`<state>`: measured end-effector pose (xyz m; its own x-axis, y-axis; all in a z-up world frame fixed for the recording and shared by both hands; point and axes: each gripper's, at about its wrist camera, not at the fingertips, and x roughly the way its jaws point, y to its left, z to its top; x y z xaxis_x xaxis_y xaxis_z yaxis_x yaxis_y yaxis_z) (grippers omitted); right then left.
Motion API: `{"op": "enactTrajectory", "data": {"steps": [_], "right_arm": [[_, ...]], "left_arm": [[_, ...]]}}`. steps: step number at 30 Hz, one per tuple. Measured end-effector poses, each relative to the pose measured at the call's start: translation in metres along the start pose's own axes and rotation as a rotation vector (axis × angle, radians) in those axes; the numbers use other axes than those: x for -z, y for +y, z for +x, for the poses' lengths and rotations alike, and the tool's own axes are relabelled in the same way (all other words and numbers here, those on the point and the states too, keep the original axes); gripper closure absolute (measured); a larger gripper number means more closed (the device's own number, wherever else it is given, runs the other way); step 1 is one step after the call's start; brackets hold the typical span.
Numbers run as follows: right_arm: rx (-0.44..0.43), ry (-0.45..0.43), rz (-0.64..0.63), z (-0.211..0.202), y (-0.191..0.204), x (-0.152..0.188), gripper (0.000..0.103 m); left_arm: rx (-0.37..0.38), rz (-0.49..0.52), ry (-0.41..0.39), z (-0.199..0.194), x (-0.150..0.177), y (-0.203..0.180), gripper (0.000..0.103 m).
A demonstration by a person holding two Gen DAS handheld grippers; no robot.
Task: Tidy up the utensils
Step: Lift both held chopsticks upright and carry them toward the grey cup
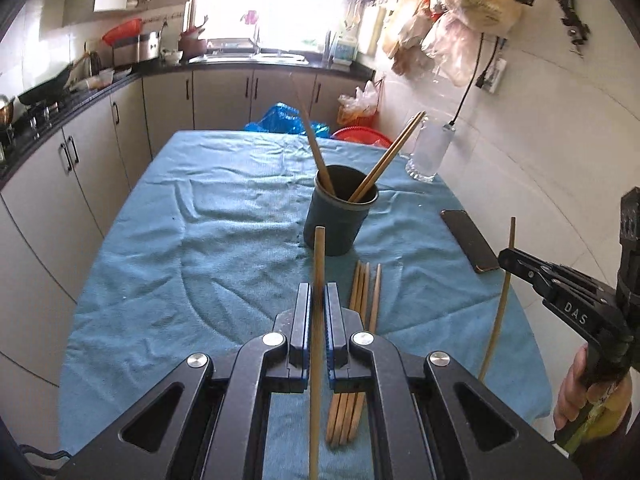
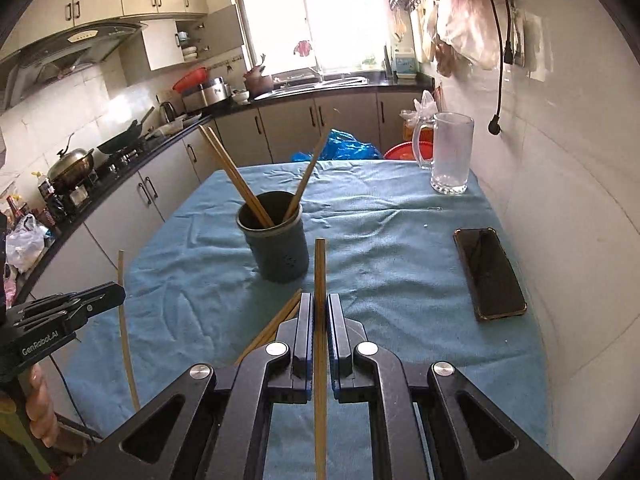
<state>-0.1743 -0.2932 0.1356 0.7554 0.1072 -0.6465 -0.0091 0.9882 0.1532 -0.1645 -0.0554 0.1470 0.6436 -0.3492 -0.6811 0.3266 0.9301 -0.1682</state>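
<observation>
A dark utensil cup (image 1: 338, 210) (image 2: 276, 236) stands mid-table with several wooden chopsticks (image 1: 384, 160) (image 2: 236, 178) leaning in it. My left gripper (image 1: 319, 292) is shut on one upright chopstick (image 1: 319, 256), lifted above the cloth just short of the cup. My right gripper (image 2: 320, 300) is likewise shut on another upright chopstick (image 2: 320, 268). Each gripper shows in the other's view: the right gripper (image 1: 506, 258) with its chopstick (image 1: 502, 304) at the right, the left gripper (image 2: 118, 292) with its chopstick (image 2: 126, 332) at the left. Several loose chopsticks (image 1: 362, 304) (image 2: 280, 322) lie on the cloth under the grippers.
A blue towel (image 1: 200, 240) (image 2: 400, 240) covers the table. A black phone (image 1: 470, 240) (image 2: 490, 274) lies at the right, a glass mug (image 1: 428, 152) (image 2: 450, 152) at the far right corner. Kitchen counters run along the left and back; a tiled wall is at the right.
</observation>
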Motion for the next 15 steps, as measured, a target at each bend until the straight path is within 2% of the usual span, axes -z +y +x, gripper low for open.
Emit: {"op": "enactTrajectory", "data": {"steps": [15], "right_arm": [[-0.015,-0.085,-0.028,-0.041,0.015,0.003,0.096]], "left_arm": [[0.015,0.084,-0.131,-0.060,0.009,-0.021,0.098]]}}
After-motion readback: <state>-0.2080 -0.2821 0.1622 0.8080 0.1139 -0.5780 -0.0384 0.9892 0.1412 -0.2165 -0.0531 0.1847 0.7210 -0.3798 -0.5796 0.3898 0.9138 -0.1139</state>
